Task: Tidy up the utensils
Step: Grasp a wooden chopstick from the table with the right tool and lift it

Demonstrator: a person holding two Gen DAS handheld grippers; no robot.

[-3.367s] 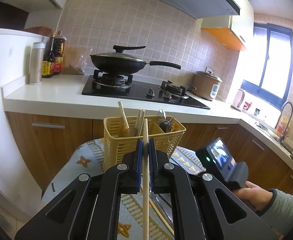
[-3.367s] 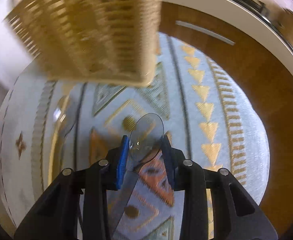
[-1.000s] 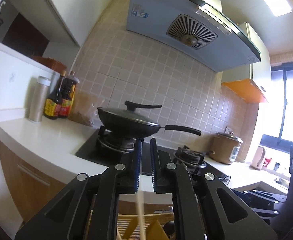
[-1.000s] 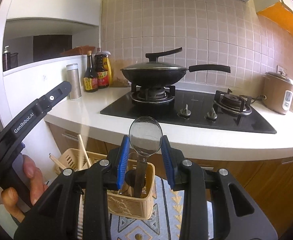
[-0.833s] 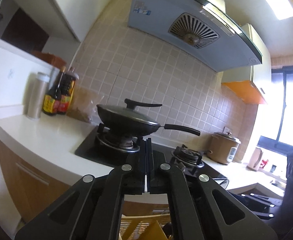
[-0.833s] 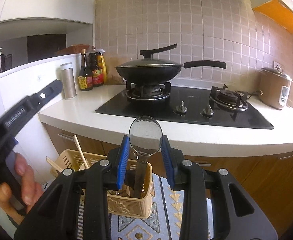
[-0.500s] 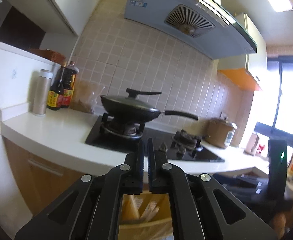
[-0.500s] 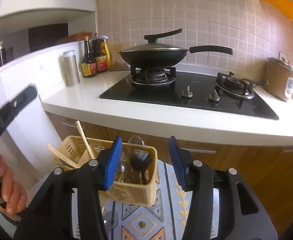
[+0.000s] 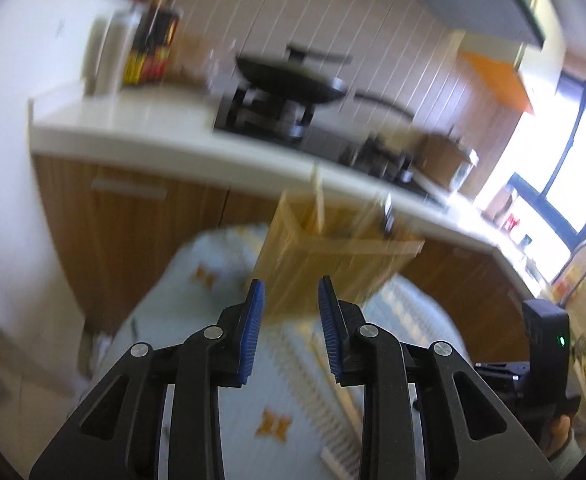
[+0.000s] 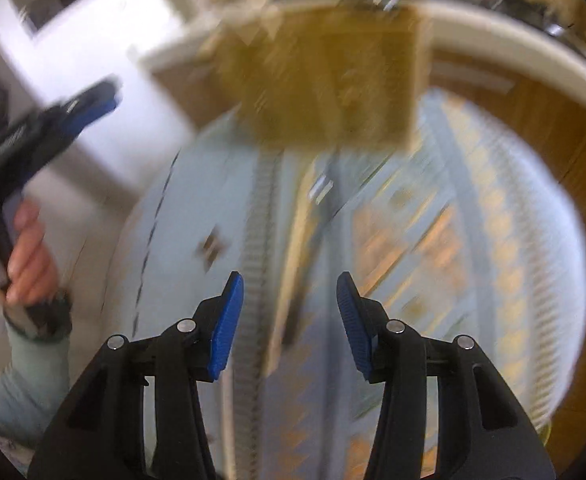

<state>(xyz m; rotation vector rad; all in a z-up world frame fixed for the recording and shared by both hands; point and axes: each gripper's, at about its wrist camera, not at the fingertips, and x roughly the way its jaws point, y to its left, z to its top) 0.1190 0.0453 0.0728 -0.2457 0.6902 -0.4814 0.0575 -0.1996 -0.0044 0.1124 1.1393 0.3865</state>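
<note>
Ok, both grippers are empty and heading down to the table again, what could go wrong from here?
1. Both views are motion-blurred, so the next grab at the long utensil lying on the patterned cloth may miss.
2. The left gripper, jaws opening and empty, sits close in front of the yellow basket and could knock it.
3. The right gripper could snag the cloth.

No readable text

Motion blur smeared everything: the red-and-yellow labels on the dark bottles (image 9: 151, 58) and the white lettering on the left gripper (image 10: 93, 110) showed only as illegible streaks.

Patterned cloth-covered table (image 10: 533, 280) bears yellow utensil basket (image 10: 333, 80).
</note>
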